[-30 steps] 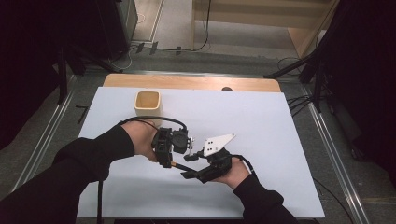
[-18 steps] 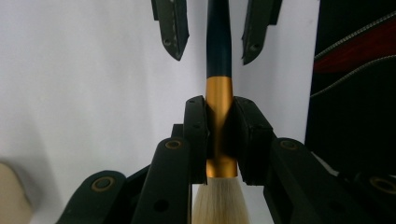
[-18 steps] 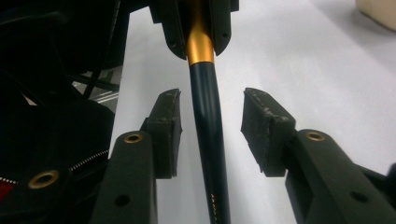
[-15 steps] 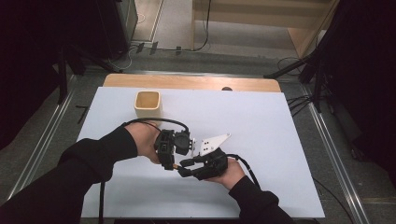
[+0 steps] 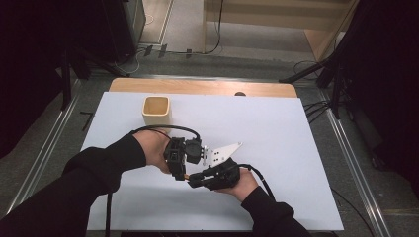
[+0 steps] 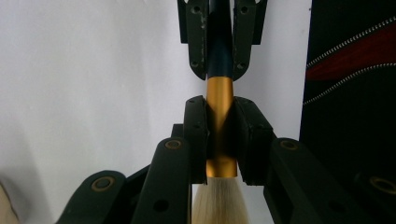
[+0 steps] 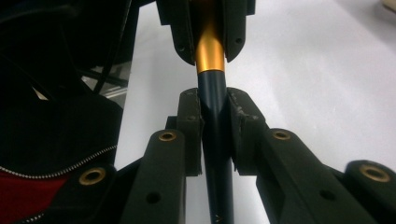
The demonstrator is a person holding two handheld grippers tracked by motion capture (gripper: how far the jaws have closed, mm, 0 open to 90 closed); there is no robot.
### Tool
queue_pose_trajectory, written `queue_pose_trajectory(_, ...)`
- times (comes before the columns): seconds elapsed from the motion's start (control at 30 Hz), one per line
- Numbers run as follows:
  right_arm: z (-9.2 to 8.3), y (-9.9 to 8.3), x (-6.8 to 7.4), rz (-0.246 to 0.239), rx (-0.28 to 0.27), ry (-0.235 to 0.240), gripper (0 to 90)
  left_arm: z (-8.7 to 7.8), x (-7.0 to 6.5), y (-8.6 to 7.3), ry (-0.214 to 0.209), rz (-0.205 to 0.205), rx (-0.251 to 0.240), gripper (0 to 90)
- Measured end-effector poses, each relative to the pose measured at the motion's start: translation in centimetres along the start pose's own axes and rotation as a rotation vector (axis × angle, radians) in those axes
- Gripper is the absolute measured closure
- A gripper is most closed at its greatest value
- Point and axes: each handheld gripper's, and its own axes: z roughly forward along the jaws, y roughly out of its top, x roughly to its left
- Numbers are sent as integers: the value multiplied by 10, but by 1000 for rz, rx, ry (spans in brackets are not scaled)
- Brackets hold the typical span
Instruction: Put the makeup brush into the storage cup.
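a: left hand-held gripper?
b: clamped on the brush at its gold ferrule, bristles just behind the jaws.
a: right hand-held gripper?
b: clamped on the dark handle, just short of the left one, both above the desk.
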Motion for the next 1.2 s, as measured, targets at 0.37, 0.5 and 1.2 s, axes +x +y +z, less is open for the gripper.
queue_pose_trajectory(0.37,-4,1,1,-9,10,-7,790,-8,6,-13,-21,-53,-98,553)
queue_pose_trajectory(0.5,-7,1,0,-15,5,-18,790,-16,8,-29,-3,-88,-218,418)
queue_pose_trajectory(1.2,-37,-5,-1,13,-64,-84,789,-19,3,-96,41,-238,-560,275)
